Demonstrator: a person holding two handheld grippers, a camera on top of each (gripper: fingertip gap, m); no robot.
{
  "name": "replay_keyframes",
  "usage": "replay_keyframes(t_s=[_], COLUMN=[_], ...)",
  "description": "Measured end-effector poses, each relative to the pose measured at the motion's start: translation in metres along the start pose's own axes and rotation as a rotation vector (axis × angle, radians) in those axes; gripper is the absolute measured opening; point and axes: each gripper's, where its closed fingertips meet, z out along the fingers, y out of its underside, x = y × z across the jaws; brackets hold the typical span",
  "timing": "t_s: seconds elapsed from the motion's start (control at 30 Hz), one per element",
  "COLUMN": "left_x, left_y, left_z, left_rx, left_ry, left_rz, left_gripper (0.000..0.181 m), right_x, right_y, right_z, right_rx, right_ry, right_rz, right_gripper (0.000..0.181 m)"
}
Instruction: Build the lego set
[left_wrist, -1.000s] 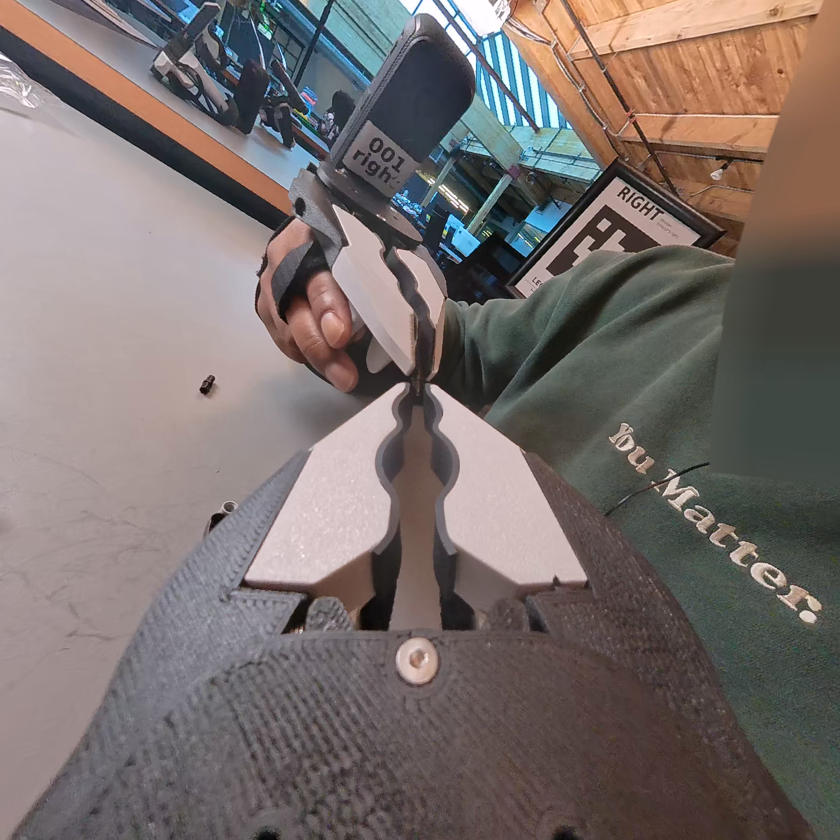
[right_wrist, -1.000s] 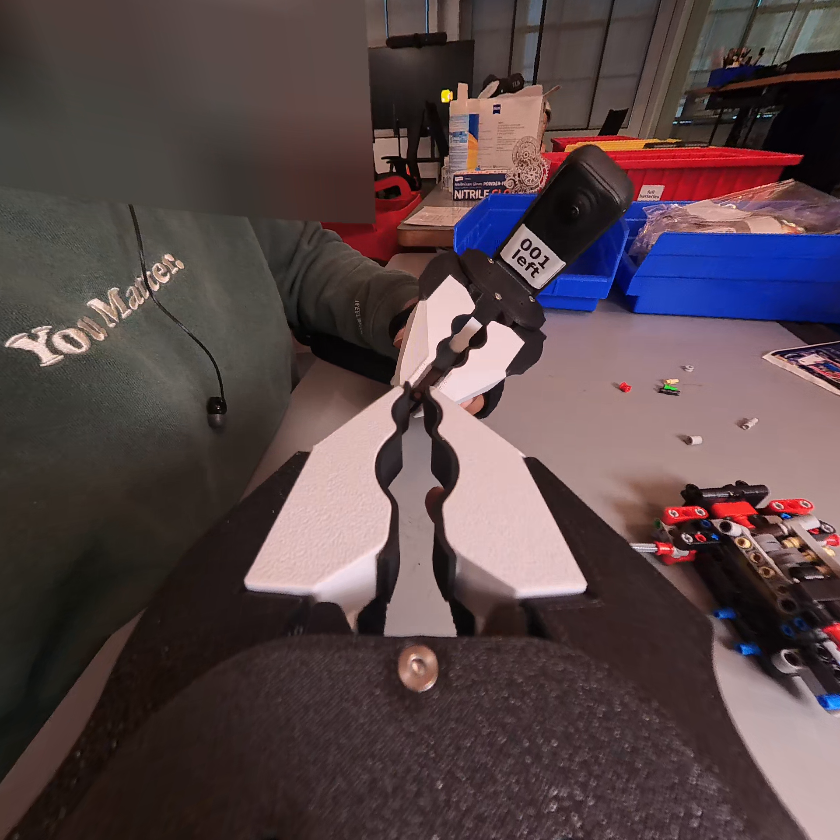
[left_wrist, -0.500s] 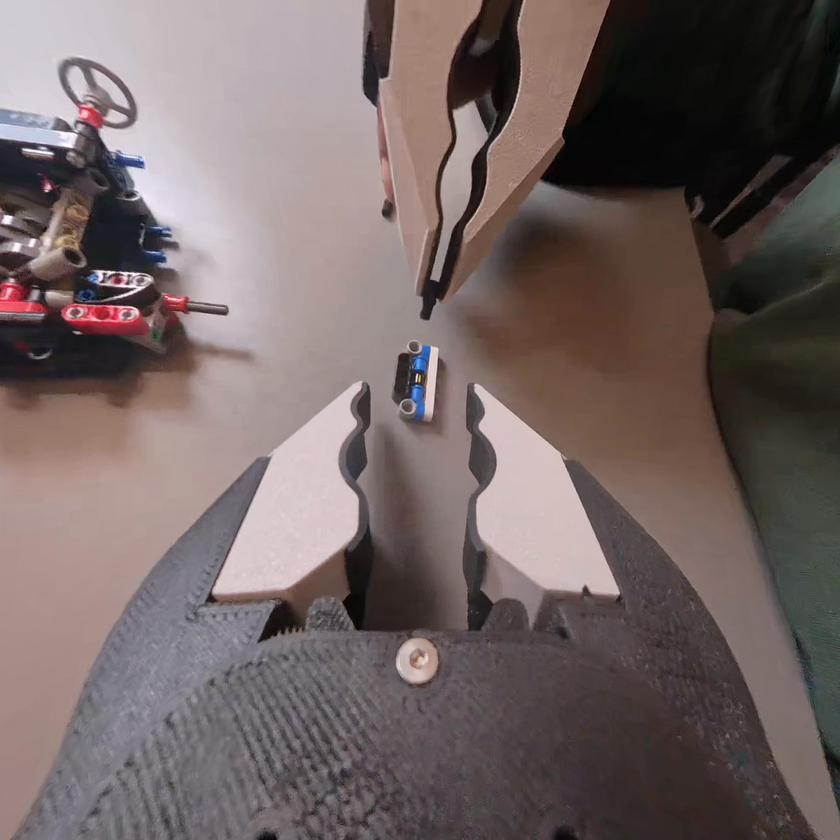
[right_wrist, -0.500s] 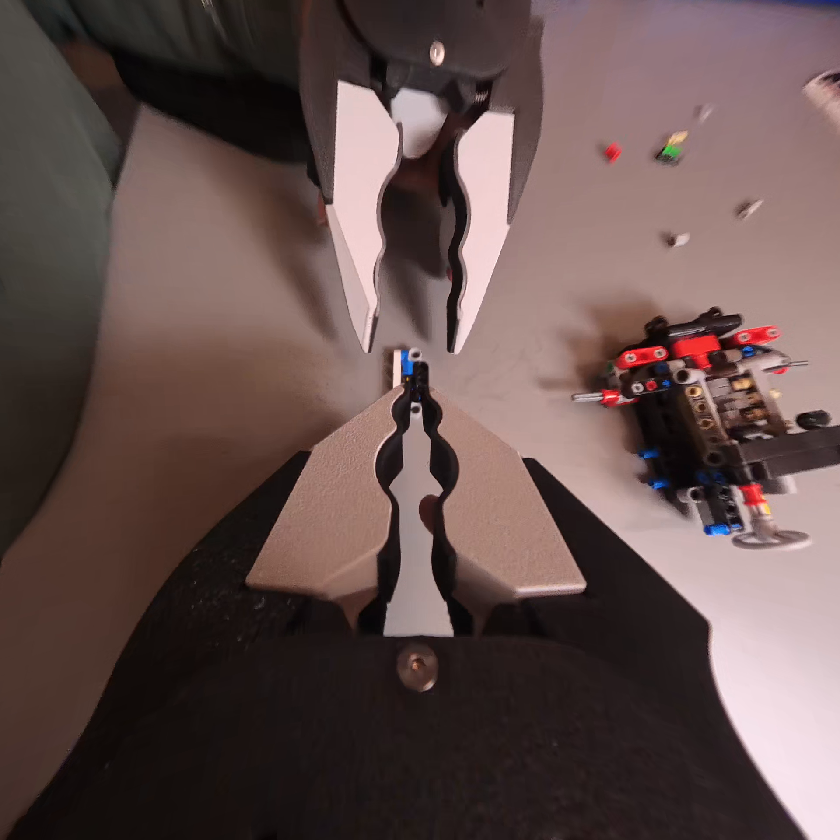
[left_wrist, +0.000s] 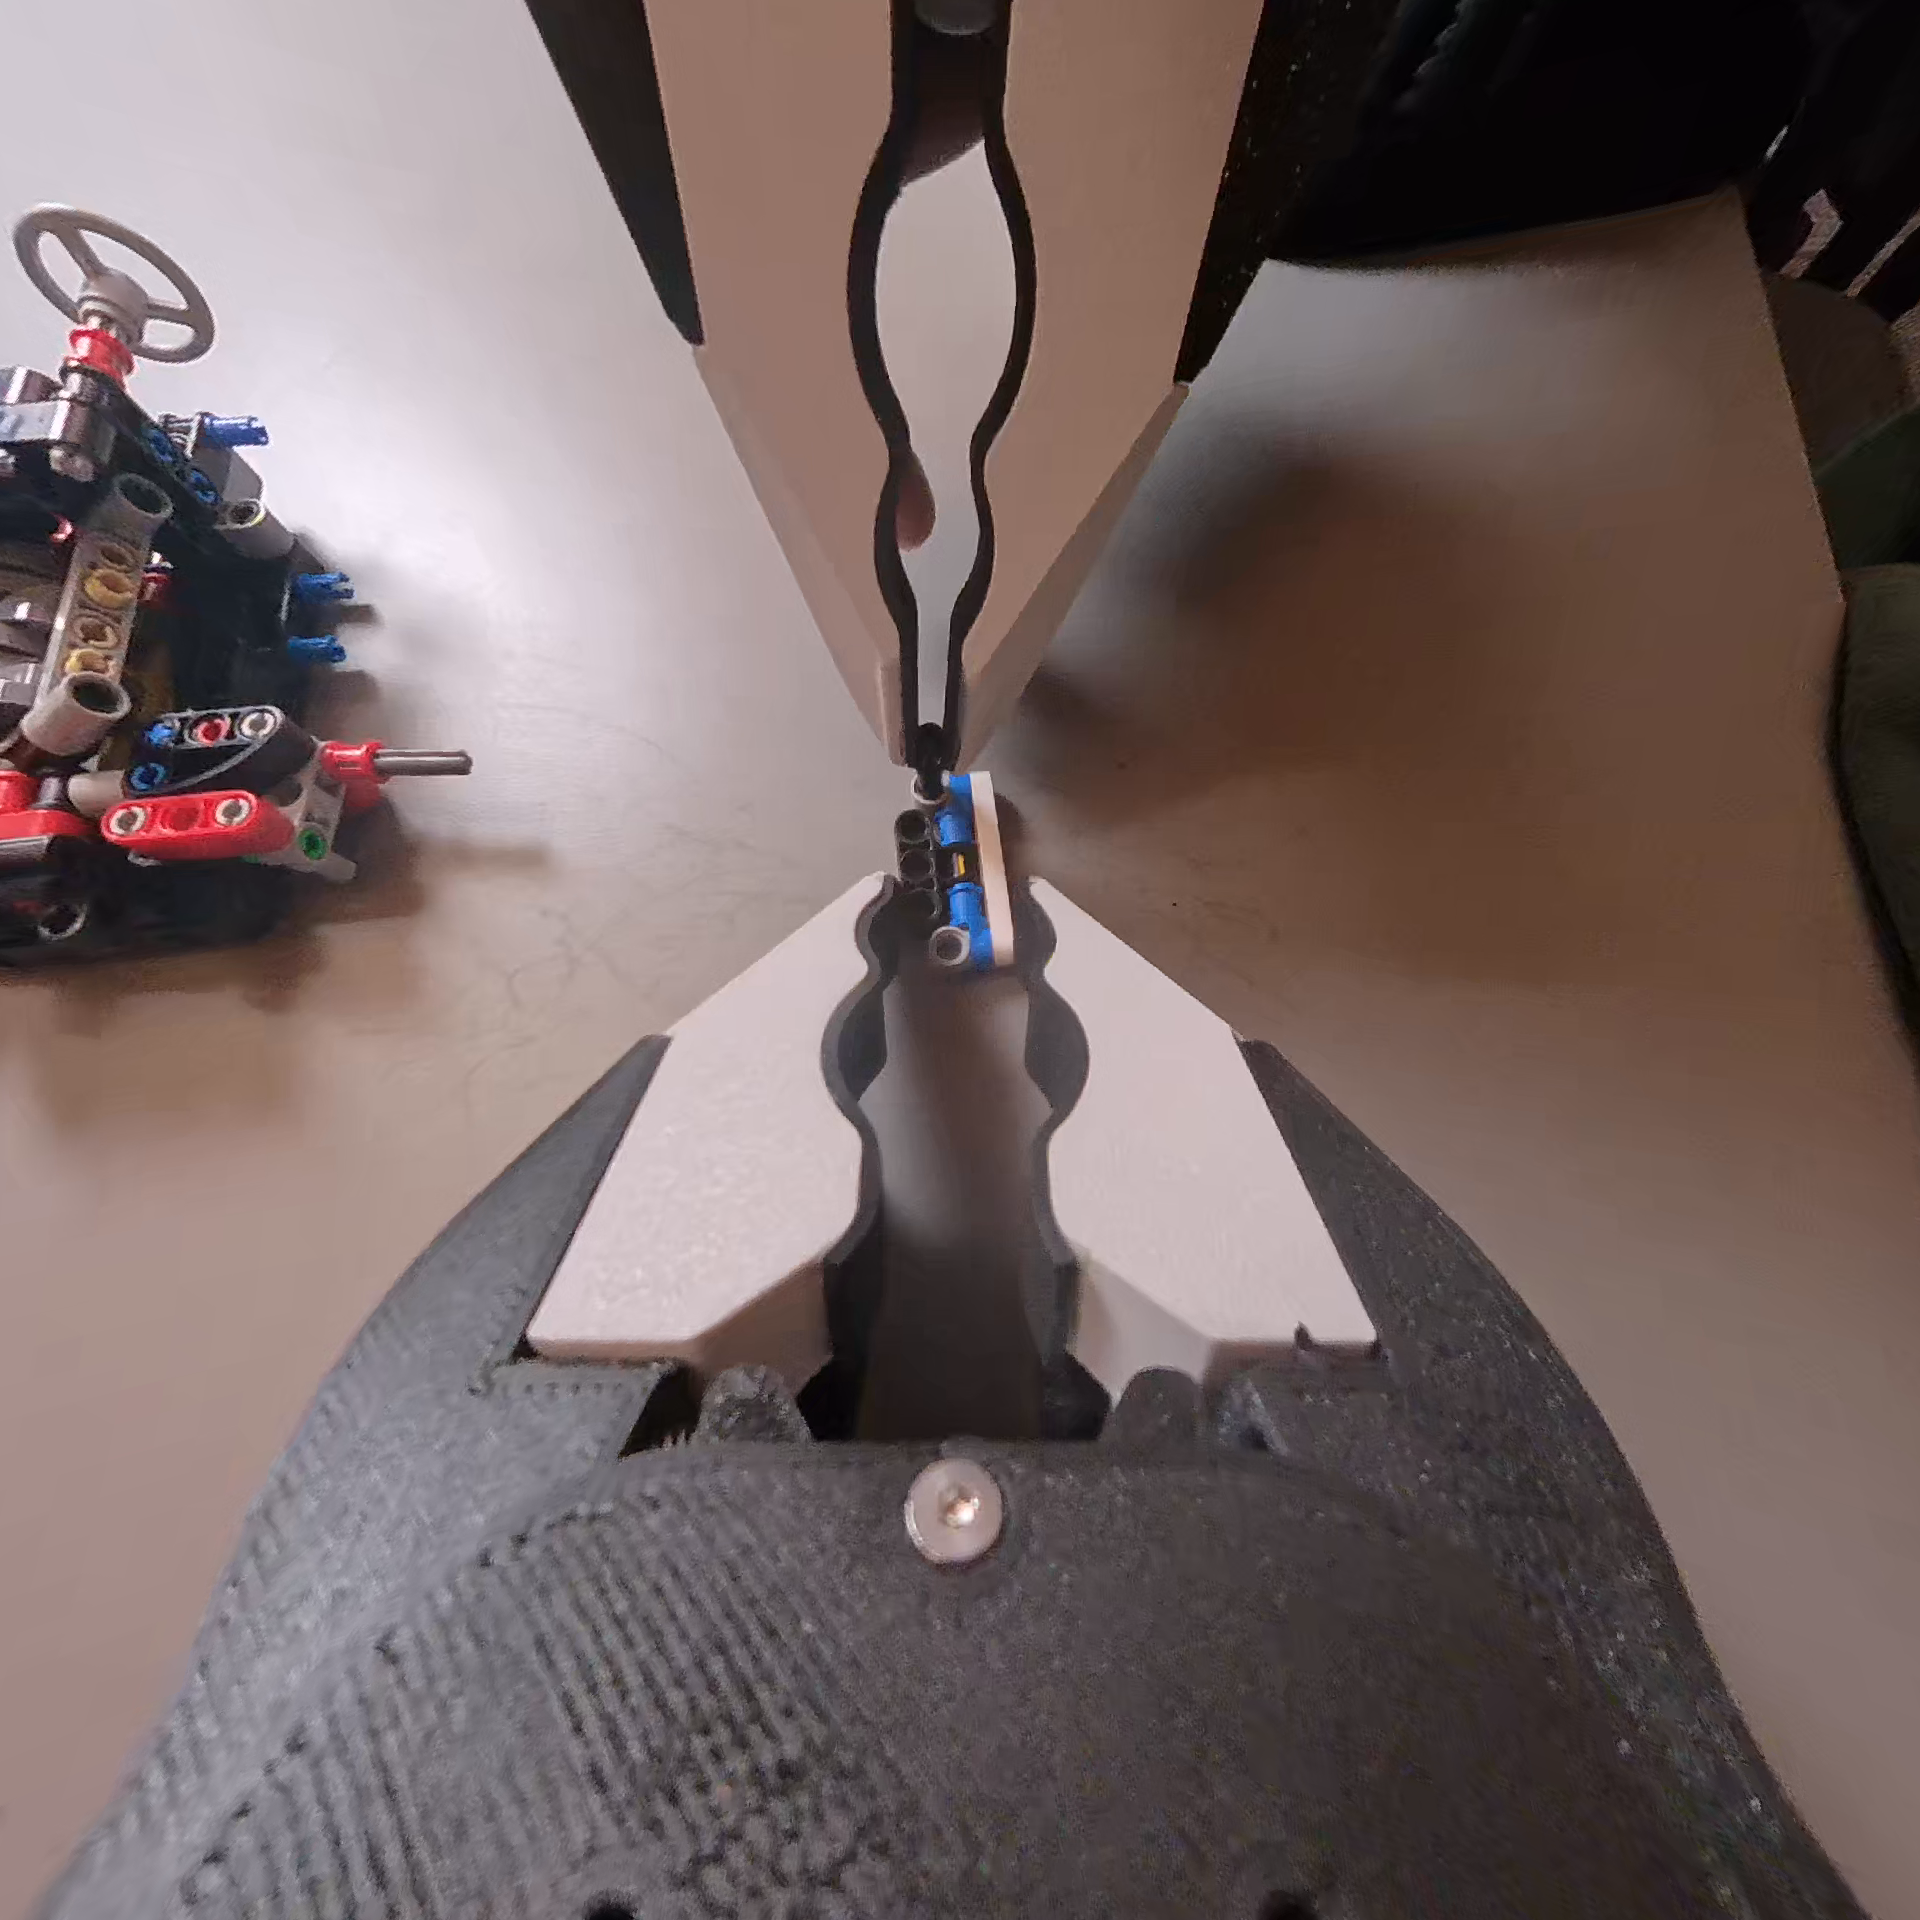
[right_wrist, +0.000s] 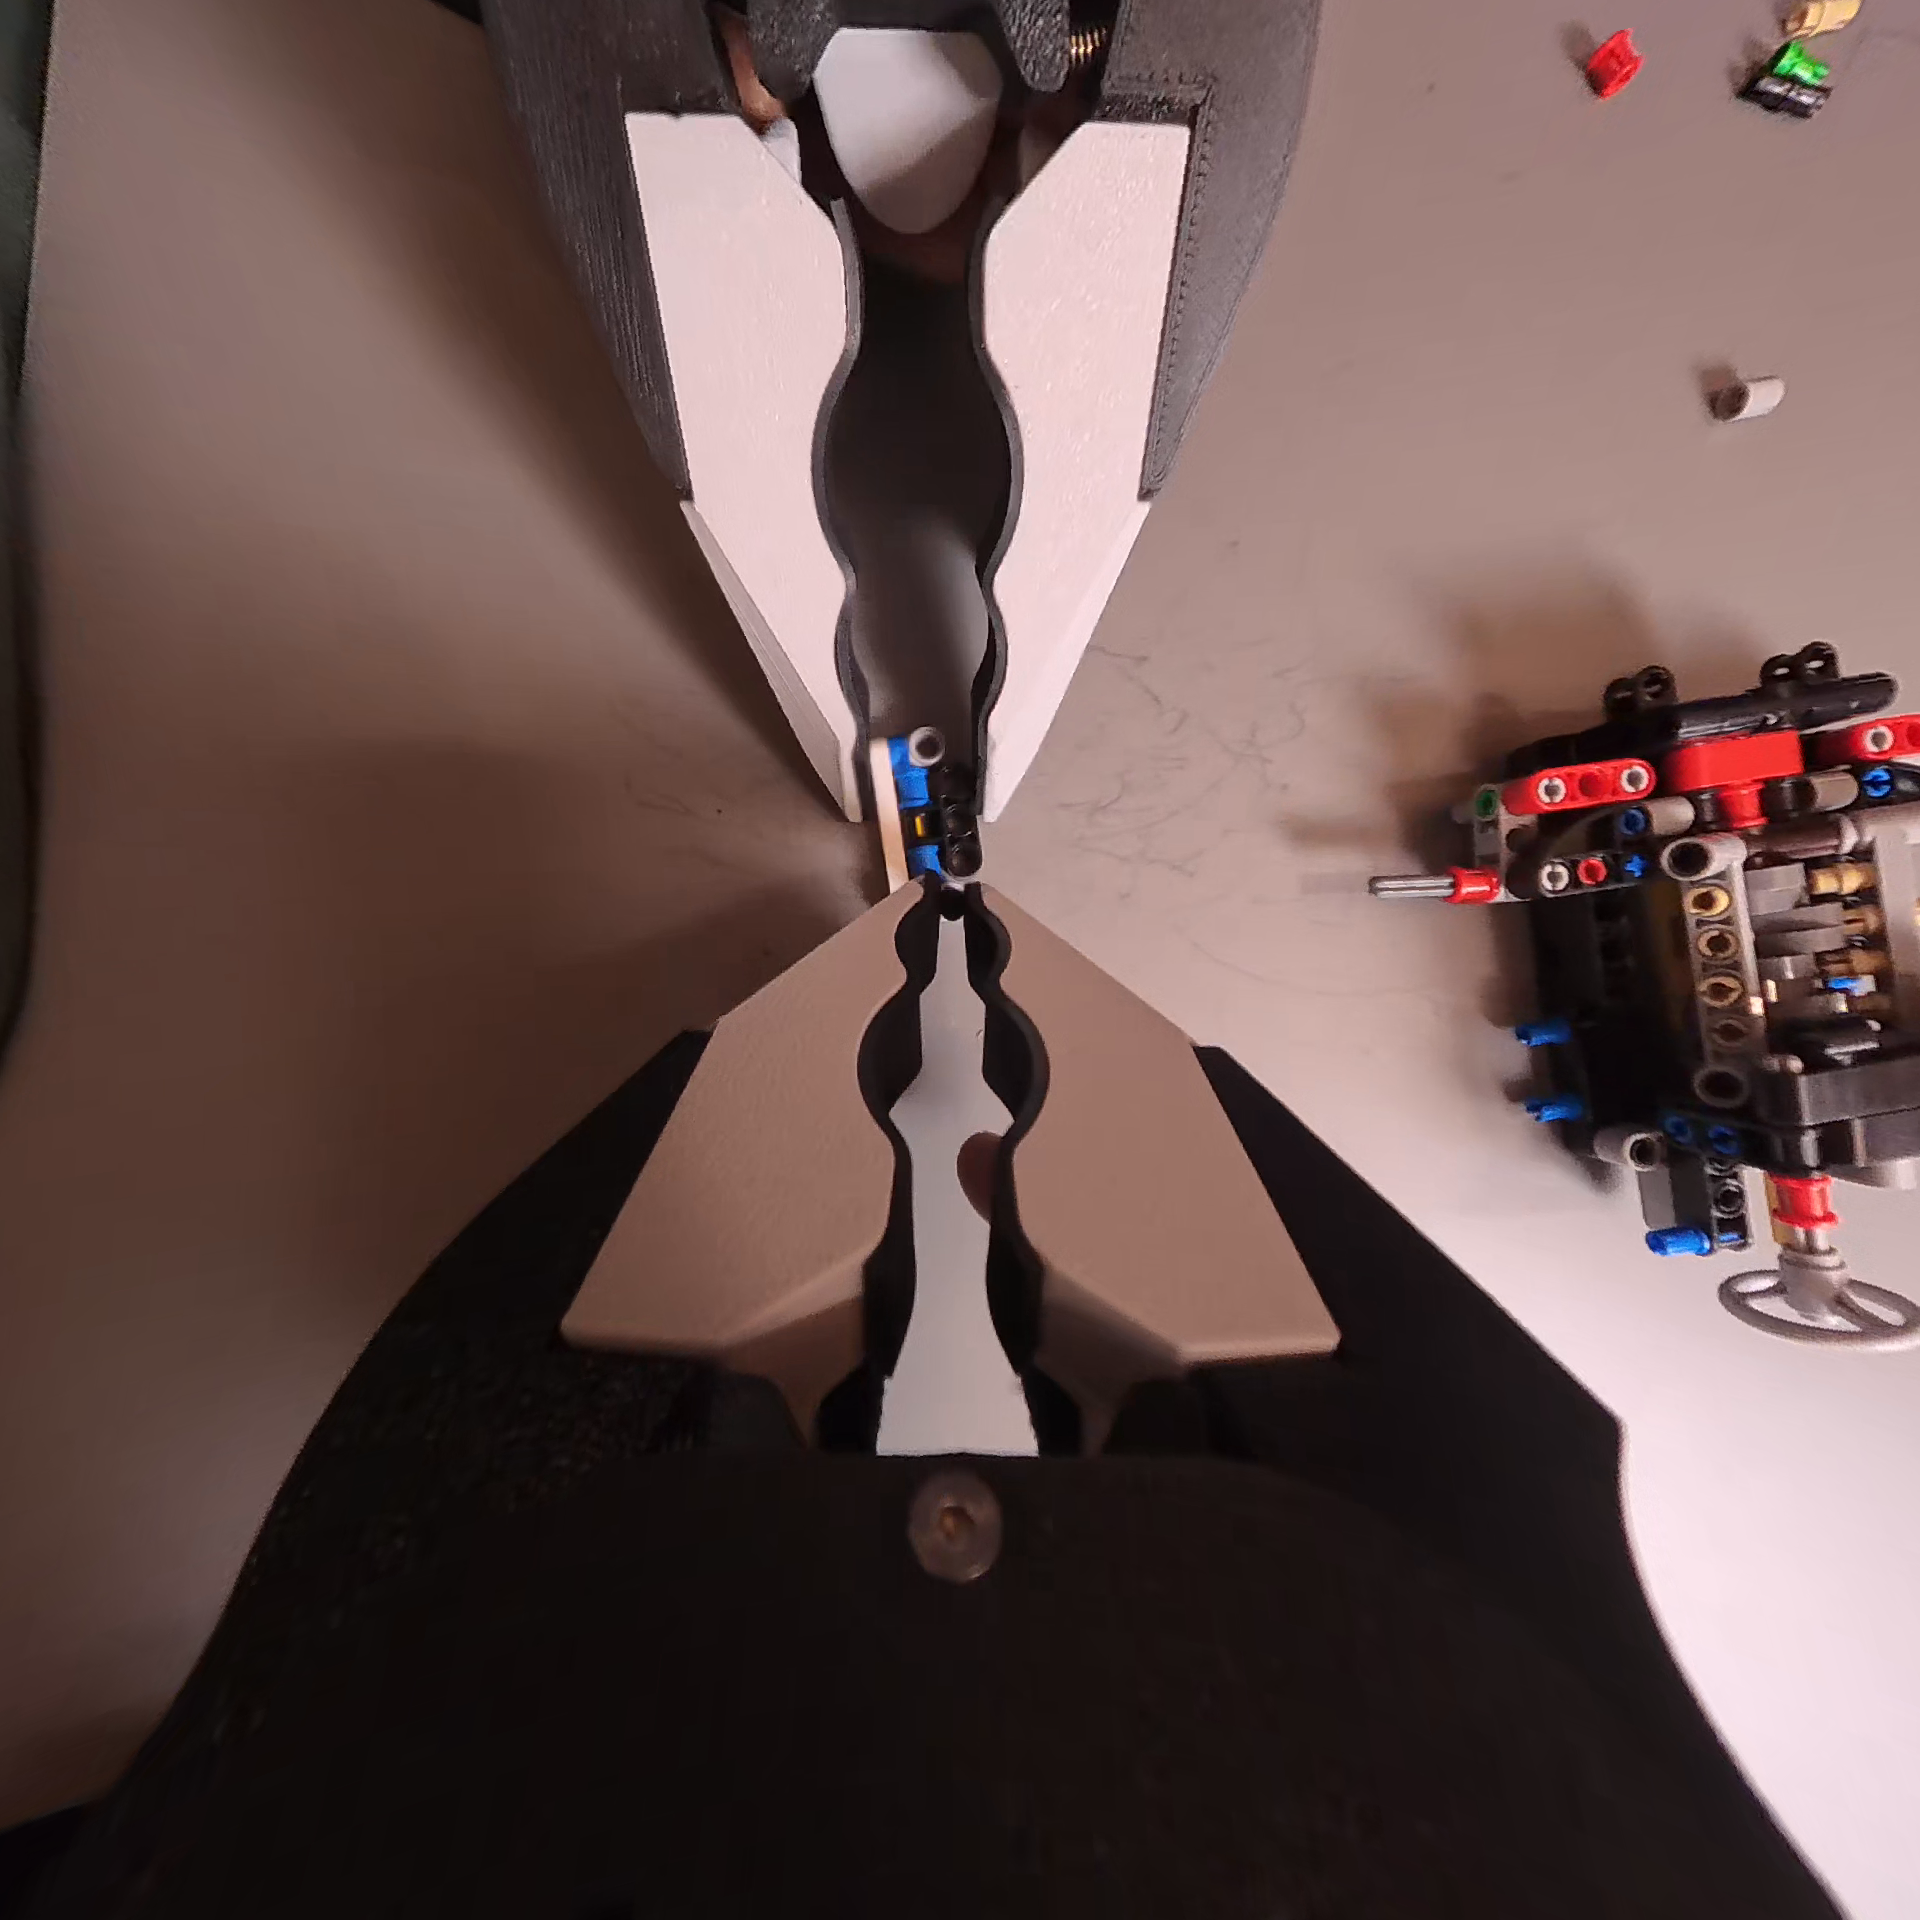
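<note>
A small sub-assembly (left_wrist: 951, 883) of a black beam, blue pins and a white plate lies on the table between my left gripper's fingertips. My left gripper (left_wrist: 956, 888) is shut on it. My right gripper (left_wrist: 930, 743) comes in from the far side, shut on a small black pin (left_wrist: 928, 746) whose tip touches the sub-assembly's far end. In the right wrist view my right gripper (right_wrist: 948, 902) is shut at the near end of the sub-assembly (right_wrist: 930, 810), and my left gripper (right_wrist: 925, 805) holds it from the far side.
The part-built lego car chassis (left_wrist: 156, 675) with a grey steering wheel (left_wrist: 109, 275) sits on the table to one side; it also shows in the right wrist view (right_wrist: 1714, 987). Loose red (right_wrist: 1610, 62), green-black (right_wrist: 1787, 78) and grey (right_wrist: 1740, 397) pieces lie farther off. My left and right fingertips are right by each other.
Both grippers came down from tip-to-tip in the air to the table. My left gripper opened over the sub-assembly, then closed on it. My right gripper moved its pin to the sub-assembly's end.
</note>
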Motion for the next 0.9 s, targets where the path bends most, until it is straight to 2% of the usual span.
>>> replay_keyframes(t_s=[0.03,0.3,0.53,0.8,0.9], left_x=[0.0,-0.0002,0.0008,0.0012,0.0013], left_y=[-0.0001,0.0001,-0.0001,-0.0003,-0.0003], left_z=[0.0001,0.0004,0.0011,0.0012,0.0014], left_rx=[0.0,-0.001,-0.003,-0.002,-0.003], left_ry=[-0.001,-0.001,0.0,0.002,0.004], left_rz=[0.0,-0.008,-0.002,0.006,0.006], left_gripper=[0.02,0.019,0.019,0.019,0.019], right_x=[-0.0003,-0.001,-0.0031,-0.0038,-0.0042], right_y=[0.0002,0.0012,-0.001,-0.0004,0.0012], right_z=[-0.0001,0.0008,0.0046,0.0023,0.0005], right_rx=[-0.009,-0.141,-0.187,-0.107,-0.122], right_ry=[0.0,-0.007,-0.035,-0.039,-0.037], right_rz=[-0.003,-0.062,-0.079,-0.031,-0.042], right_gripper=[0.003,0.002,0.003,0.003,0.003])
